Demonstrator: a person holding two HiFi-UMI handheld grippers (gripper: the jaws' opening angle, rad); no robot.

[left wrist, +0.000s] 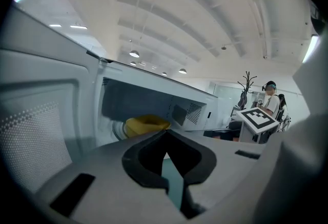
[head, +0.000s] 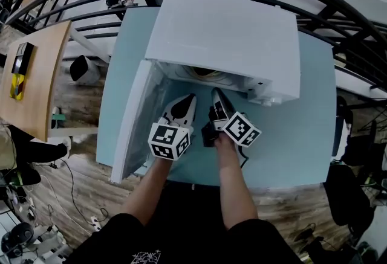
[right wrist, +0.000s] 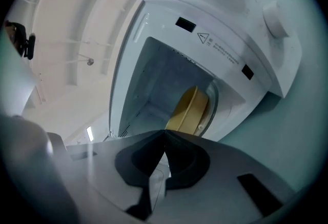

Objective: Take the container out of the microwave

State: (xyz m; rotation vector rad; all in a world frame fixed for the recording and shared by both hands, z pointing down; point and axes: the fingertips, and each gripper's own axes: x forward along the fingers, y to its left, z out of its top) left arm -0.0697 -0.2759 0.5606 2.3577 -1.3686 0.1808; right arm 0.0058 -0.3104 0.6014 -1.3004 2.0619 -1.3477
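Observation:
A white microwave [head: 224, 33] stands on a light blue table [head: 302, 136] with its door [head: 134, 118] swung open to the left. Inside, on the turntable, sits a yellow container [right wrist: 190, 110], also seen in the left gripper view [left wrist: 146, 124]; from the head view only a dim sliver of the container [head: 204, 73] shows. Both grippers hover side by side just in front of the opening, outside the cavity. My left gripper [head: 191, 98] [left wrist: 165, 135] is shut and empty. My right gripper [head: 215, 92] [right wrist: 165, 133] is shut too, rolled to one side, holding nothing.
The open door stands close on the left gripper's left side. The microwave's control panel with knobs [right wrist: 274, 19] is right of the cavity. A dark metal railing [head: 338, 21] curves behind the table. A wooden table [head: 36, 75] is at the left. A person [left wrist: 270, 99] stands far off.

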